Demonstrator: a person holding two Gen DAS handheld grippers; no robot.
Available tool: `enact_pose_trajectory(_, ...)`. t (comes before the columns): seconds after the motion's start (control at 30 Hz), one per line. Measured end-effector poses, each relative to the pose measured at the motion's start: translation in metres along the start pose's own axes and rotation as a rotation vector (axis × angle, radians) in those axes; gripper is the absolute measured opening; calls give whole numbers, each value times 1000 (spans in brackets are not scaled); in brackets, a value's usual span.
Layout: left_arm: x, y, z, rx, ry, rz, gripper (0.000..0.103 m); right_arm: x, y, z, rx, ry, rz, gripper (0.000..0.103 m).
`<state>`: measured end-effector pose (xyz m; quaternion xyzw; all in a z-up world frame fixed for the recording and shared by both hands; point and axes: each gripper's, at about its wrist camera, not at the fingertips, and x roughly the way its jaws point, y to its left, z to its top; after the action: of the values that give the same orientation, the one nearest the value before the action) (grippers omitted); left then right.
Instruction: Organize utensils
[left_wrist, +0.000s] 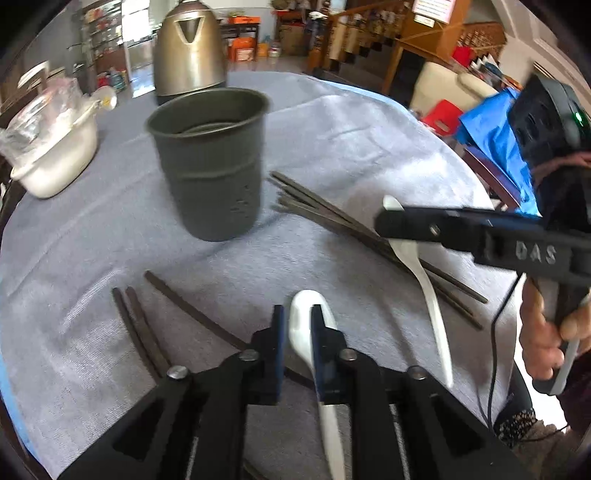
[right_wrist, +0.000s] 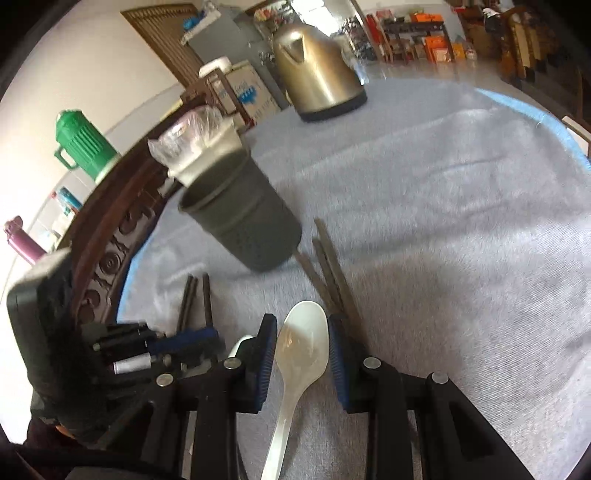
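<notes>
The left tool (left_wrist: 297, 325) points steeply down at the table (left_wrist: 92, 236), its two fingers set close together on either side of the bowl of a white spoon (left_wrist: 304, 317). One finger crosses over the spoon's edge, and the other shows a thin sliver of gap. I cannot tell whether the pads actually press on it. The spoon's handle runs back under the tool.

The right tool (right_wrist: 303, 350) is also angled down, with its pads pinching the bowl of a second white spoon (right_wrist: 303, 343) on both sides. That spoon's handle trails back beneath the tool. In the left wrist view, the person's right hand (left_wrist: 554, 332) is wrapped around this tool's grip, fingers curled on the lever.

The second spoon lies across a bundle of dark chopsticks (left_wrist: 332, 218) fanned out on the grey cloth. Three more loose chopsticks (left_wrist: 136, 325) lie just left of the left tool.

Beyond both spoons stands the dark grey utensil cup (left_wrist: 208, 162), upright. The bundle's tips lie near its base. Farther back are a metal kettle (left_wrist: 190, 48) and, off to the left, a white bowl (left_wrist: 55, 155) holding crumpled plastic.
</notes>
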<state>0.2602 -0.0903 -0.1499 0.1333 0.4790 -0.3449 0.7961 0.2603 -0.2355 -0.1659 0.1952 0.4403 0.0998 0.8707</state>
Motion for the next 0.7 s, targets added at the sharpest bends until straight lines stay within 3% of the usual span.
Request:
enact_pose_trajectory(0.03, 1, -6, 0, 23, 1, 19, 47, -2, 0, 0, 4, -9, -3, 29)
enact_pose_trajectory(0.07, 3, -9, 1, 39, 0, 38, 56, -4, -2, 0, 14, -21, -3, 29)
enact_pose_trajectory(0.23, 23, -22, 3, 85, 62, 55, 54, -10, -7, -3, 30, -30, -8, 29)
enact_pose_trajectory(0.27, 29, -22, 3, 78, 88, 71, 43, -11, -7, -4, 26, -32, -17, 29)
enact_pose_trajectory(0.3, 32, -20, 1, 60, 107, 80, 39, -12, -8, -5, 24, -33, -22, 29)
enact_pose_trajectory(0.33, 31, -18, 2, 52, 85, 78, 32, -14, -8, -5, 22, -34, -23, 29)
enact_pose_trajectory(0.43, 32, -10, 2, 15, 79, 69, 32, -19, -9, -3, 13, -46, -27, 29)
enact_pose_trajectory(0.57, 14, -5, 11, -8, -8, 63, 32, -26, -5, 5, -13, -80, -37, 29)
enact_pose_trajectory(0.7, -24, 9, 33, -73, -176, 100, 32, -34, 3, 24, -24, -154, -29, 29)
